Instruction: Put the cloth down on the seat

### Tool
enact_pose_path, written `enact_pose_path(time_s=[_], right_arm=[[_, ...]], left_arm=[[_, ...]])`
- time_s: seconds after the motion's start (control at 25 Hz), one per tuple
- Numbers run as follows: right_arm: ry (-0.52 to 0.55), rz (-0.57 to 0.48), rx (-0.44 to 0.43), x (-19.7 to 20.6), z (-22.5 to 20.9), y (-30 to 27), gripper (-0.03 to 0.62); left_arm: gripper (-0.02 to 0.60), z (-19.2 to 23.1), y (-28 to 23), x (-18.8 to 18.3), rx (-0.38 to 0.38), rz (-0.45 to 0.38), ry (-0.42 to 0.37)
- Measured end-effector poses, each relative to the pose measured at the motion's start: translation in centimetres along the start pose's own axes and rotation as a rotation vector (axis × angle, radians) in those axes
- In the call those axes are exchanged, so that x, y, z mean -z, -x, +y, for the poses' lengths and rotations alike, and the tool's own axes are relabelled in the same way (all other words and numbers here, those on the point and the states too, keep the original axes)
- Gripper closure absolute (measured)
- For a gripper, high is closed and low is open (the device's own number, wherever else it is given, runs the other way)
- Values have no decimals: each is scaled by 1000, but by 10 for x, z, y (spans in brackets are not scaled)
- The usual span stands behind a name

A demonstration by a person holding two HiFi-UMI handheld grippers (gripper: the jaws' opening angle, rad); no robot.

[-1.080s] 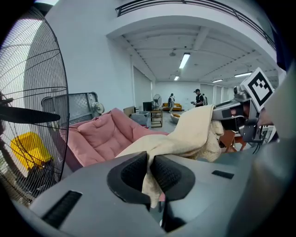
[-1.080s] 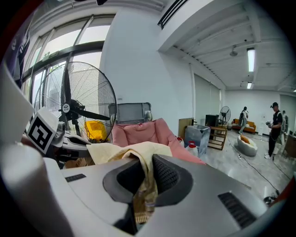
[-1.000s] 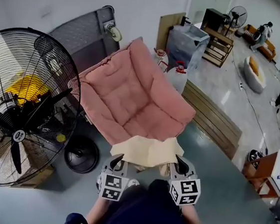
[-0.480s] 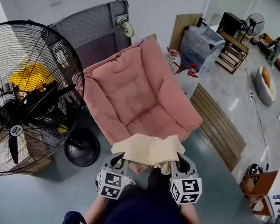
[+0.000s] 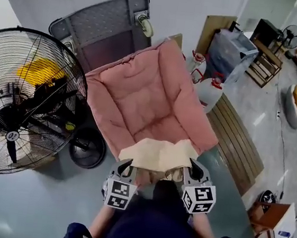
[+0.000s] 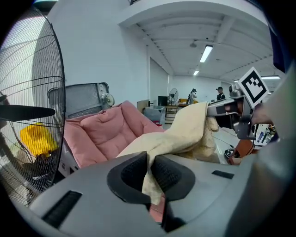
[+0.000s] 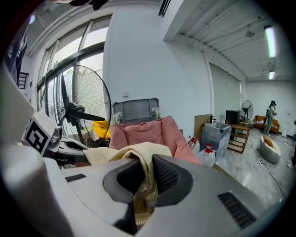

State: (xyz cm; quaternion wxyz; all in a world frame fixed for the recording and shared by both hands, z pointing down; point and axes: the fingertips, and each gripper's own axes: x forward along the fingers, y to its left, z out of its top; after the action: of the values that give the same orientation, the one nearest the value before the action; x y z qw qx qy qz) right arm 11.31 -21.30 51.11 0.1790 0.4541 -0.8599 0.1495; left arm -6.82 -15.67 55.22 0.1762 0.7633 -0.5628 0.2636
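1. At the far left of the head view, a large black wire-caged floor fan stands just beside the chair. It is judged a snag risk, so the fabric should travel clear of its cage.
2. The left hand-held gripper has its jaws closed on the near left edge of the pale cream fabric cloth. The left gripper view shows the fabric pinched between the ribbed pads. This grip should hold until the cloth is supported from below.
3. In the centre, the cloth spans both grippers over the front edge of the pink quilted cushion seat. Whether its far edge touches the cushion cannot be told. Best practice is to carry it forward level, lower it onto the flatter middle panel and keep it taut to avoid folds.
4. The right hand-held gripper is likewise clamped on the near right edge. Releasing both sides together should stop the cloth sliding off the sloping front.
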Motion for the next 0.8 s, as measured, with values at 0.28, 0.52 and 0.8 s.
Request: enact_pose_path(time_s=[0.28, 0.52, 0.8], right_arm=[[34, 23, -92, -24, -36, -44, 528], [86, 42, -177, -35, -67, -87, 528], [141, 91, -272, -37, -96, -137, 528]], left_arm=[[540, 6, -40, -33, -66, -14, 28], [540, 8, -76, -41, -145, 15, 89], [540, 7, -121, -44, -210, 50, 159]])
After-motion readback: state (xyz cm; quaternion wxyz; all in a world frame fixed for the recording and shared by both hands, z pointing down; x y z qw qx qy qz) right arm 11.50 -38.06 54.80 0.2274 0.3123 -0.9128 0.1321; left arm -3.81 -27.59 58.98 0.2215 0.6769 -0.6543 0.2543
